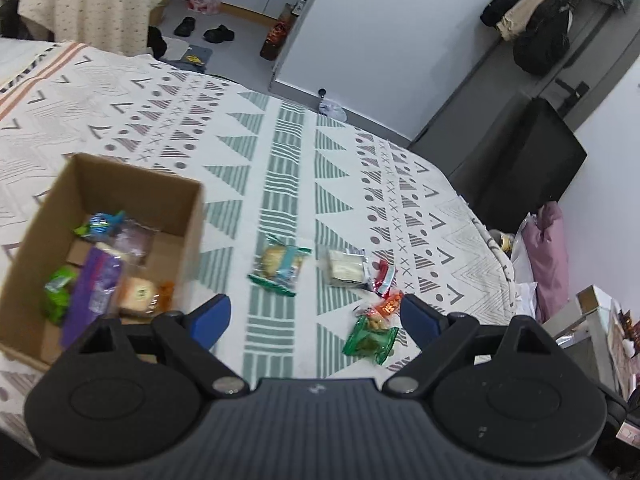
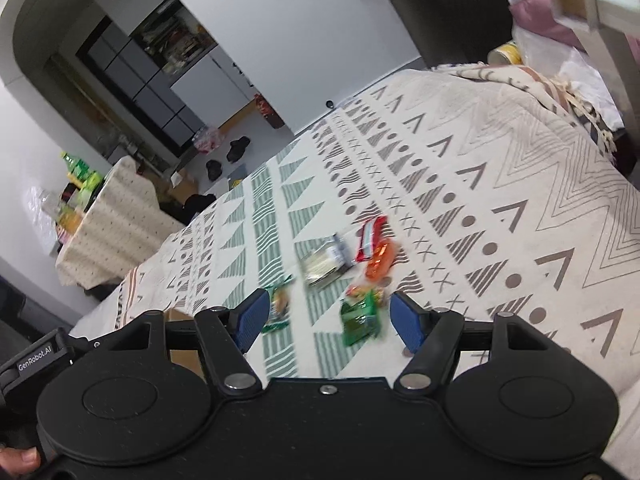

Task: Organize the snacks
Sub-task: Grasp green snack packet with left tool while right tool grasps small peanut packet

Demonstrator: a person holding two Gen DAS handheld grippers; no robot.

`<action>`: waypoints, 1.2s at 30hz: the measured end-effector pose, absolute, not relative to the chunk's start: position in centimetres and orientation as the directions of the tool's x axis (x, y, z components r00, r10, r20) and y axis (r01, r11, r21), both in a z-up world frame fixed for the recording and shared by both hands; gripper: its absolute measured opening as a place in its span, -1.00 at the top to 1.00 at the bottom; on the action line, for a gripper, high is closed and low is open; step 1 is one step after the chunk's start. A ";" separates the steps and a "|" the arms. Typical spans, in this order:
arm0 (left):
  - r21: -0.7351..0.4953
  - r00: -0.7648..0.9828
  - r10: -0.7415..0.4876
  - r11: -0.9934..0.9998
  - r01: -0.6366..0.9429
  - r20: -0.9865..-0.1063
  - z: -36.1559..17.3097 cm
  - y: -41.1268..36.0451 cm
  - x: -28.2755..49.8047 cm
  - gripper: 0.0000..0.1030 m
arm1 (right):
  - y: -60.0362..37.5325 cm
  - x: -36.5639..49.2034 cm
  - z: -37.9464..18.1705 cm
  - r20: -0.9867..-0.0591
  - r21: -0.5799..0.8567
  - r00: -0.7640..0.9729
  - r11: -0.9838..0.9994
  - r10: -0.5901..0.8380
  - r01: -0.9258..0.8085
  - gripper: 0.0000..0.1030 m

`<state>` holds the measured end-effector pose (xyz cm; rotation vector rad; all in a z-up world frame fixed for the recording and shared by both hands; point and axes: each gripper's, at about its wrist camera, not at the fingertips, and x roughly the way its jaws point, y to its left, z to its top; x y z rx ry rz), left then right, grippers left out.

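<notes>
While both are hanging wide open and empty, the right gripper (image 2: 326,318) is sitting nearer the green crinkled snack packet (image 2: 359,317), lying just ahead between its jaws, than the left gripper (image 1: 316,318).

the left tool (image 1: 316,322) hovers with its blue fingers (image 1: 212,318) spread wide and nothing between them. a cardboard box (image 1: 132,184) holding several snack packets sits just left of it on the patterned surface (image 1: 280,152). ahead lie a bread packet (image 1: 280,264), a white packet (image 1: 344,268) and, nearest the right finger, a green packet (image 1: 370,340).
</notes>
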<state>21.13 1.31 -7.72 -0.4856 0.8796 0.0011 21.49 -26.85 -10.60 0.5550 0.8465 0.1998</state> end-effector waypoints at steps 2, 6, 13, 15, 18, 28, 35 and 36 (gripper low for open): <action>-0.405 0.642 -0.204 0.896 -0.182 -0.739 -8.4 0.4 22.0 -0.76 | -27.3 22.1 -11.6 -0.655 0.553 0.647 0.831 0.391 0.057 -0.24; -0.405 0.626 -0.218 0.898 -0.170 -0.749 -10.2 -1.5 23.7 -0.76 | -28.0 23.5 -13.6 -0.662 0.584 0.626 0.808 0.412 0.086 -0.15; -0.416 0.571 -0.258 0.894 -0.164 -0.780 -14.9 -5.0 26.5 -0.74 | -29.4 25.2 -16.7 -0.662 0.640 0.595 0.757 0.456 0.131 -0.14; -0.419 0.555 -0.267 0.892 -0.167 -0.788 -16.2 -5.8 27.0 -0.73 | -29.5 25.7 -17.4 -0.663 0.647 0.588 0.751 0.464 0.137 -0.14; -0.417 0.529 -0.275 0.893 -0.168 -0.803 -17.9 -7.1 27.6 -0.72 | -29.9 26.5 -18.3 -0.665 0.662 0.578 0.731 0.473 0.163 -0.15; -0.363 0.471 -0.261 0.921 -0.139 -0.842 -22.1 -10.9 30.1 -0.69 | -30.4 28.6 -20.6 -0.666 0.686 0.547 0.703 0.506 0.185 -0.16; -0.329 0.471 -0.234 0.935 -0.130 -0.851 -23.0 -11.4 30.6 0.00 | -30.3 29.5 -21.6 -0.681 0.680 0.522 0.708 0.514 0.190 -0.17; -0.326 0.470 -0.231 0.936 -0.130 -0.852 -22.9 -11.4 30.7 0.15 | -30.1 29.8 -21.6 -0.682 0.678 0.520 0.712 0.515 0.183 -0.17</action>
